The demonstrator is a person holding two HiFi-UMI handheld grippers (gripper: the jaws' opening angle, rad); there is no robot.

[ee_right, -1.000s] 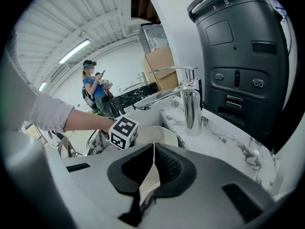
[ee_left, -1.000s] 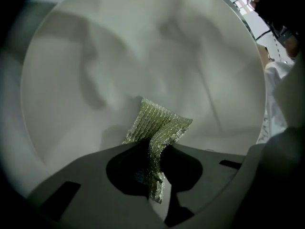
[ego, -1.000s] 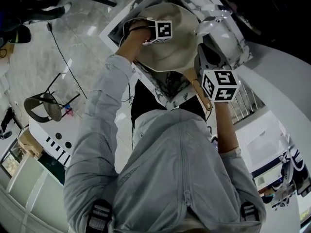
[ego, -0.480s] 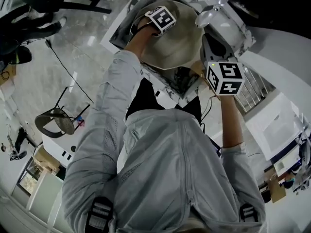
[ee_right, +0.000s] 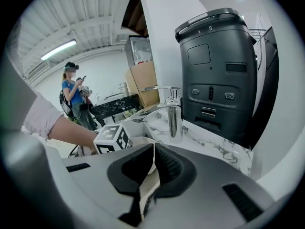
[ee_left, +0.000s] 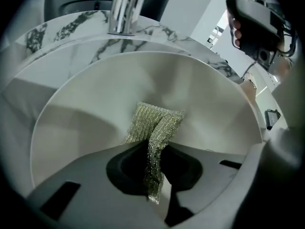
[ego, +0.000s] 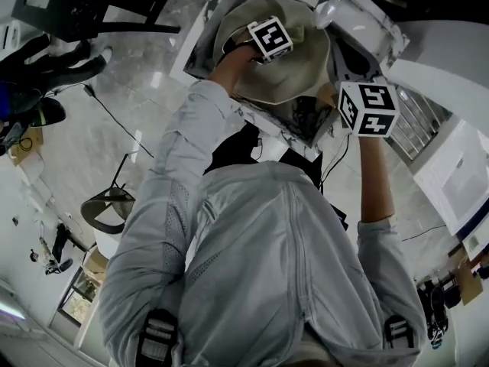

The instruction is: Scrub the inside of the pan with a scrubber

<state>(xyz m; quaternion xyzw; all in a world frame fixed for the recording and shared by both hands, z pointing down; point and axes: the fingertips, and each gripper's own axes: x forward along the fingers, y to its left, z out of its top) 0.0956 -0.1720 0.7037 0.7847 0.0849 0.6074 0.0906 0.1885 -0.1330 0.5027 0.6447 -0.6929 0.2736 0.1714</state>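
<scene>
The cream pan [ego: 294, 71] is held over the marble sink. In the left gripper view its pale inside [ee_left: 90, 113] fills the frame. My left gripper [ee_left: 153, 149] is shut on a greenish metal mesh scrubber [ee_left: 157, 123], whose free end rests against the pan's inner wall. In the head view the left gripper [ego: 267, 43] reaches into the pan from the left. My right gripper [ego: 359, 102] sits at the pan's right edge. Its jaws [ee_right: 153, 156] are closed on a thin cream strip, the pan's handle [ee_right: 148, 185].
A chrome faucet [ee_right: 174, 116] stands on the marble counter [ee_right: 214, 149] behind the pan, next to a tall black machine [ee_right: 219, 66]. A person [ee_right: 74, 97] stands in the background. The sink's marble rim [ego: 202, 33] frames the pan.
My left gripper has slid right and further across the pan with the scrubber. The right gripper and the pan have shifted slightly up and to the right in the head view.
</scene>
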